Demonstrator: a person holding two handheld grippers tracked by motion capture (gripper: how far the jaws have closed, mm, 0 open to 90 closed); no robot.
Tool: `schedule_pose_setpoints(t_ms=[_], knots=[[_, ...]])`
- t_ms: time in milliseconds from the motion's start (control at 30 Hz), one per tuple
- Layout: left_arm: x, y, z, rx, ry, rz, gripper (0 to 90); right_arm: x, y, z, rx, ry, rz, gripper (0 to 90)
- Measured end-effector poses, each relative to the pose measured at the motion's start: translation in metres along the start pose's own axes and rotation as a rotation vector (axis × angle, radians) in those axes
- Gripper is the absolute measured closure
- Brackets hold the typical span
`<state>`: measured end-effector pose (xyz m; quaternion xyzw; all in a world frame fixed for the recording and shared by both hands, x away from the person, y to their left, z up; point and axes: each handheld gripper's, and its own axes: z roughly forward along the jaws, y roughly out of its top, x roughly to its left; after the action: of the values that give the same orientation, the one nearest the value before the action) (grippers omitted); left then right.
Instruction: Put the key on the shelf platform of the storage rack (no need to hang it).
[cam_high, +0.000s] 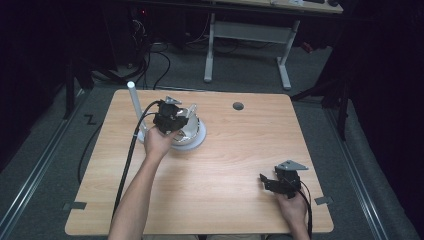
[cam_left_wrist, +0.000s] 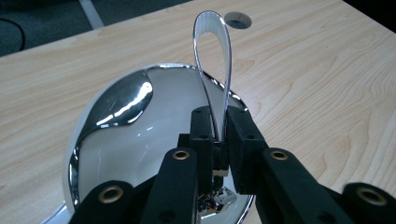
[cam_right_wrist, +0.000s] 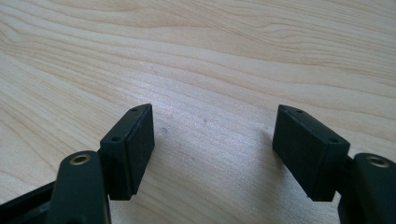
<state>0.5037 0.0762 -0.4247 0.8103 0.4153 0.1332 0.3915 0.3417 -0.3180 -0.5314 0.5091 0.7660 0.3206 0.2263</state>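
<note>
The spoon (cam_left_wrist: 212, 70) is clamped by its handle between the closed jaws of the left tool (cam_left_wrist: 215, 140), its loop end standing up beyond them. Just below the tool lies the steel bowl (cam_left_wrist: 116, 140) on a white plate (cam_high: 197, 142). The grasp is judged done; lowering and release are left. The right tool (cam_right_wrist: 212, 140) is held open and empty, low over the table (cam_right_wrist: 233, 56), well apart.

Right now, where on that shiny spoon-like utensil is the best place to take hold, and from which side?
Best on the thin handle of the utensil, which rises upright out of the steel bowl. Come from above the bowl, jaws either side of the handle's narrow faces, as the left gripper is already clamped low on it. The rounded, glossy end would likely slip. The right gripper rests open on the table.
</note>
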Motion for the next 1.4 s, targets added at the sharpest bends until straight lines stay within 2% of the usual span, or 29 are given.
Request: schedule_pose_setpoints(t_ms=[400,733,867,1067,1233,1400], knots=[[0.005,-0.013,0.006,0.04,0.003,-0.04,81.2,0.0,0.0,0.0,0.0,0.001,0.0,29.9],[-0.001,-0.016,0.014,0.086,0.033,-0.007,81.0,0.0,0.0,0.0,0.0,0.002,0.0,29.9],[-0.001,-0.017,0.016,0.103,0.033,-0.012,80.8,0.0,0.0,0.0,0.0,0.002,0.0,29.9],[-0.002,-0.016,0.015,0.103,0.029,-0.02,80.5,0.0,0.0,0.0,0.0,0.002,0.0,29.9],[-0.004,-0.016,0.011,0.097,0.025,-0.002,78.1,0.0,0.0,0.0,0.0,0.003,0.0,29.9],[-0.009,-0.015,0.004,0.074,0.026,0.023,71.0,0.0,0.0,0.0,0.0,0.002,0.0,29.9]])
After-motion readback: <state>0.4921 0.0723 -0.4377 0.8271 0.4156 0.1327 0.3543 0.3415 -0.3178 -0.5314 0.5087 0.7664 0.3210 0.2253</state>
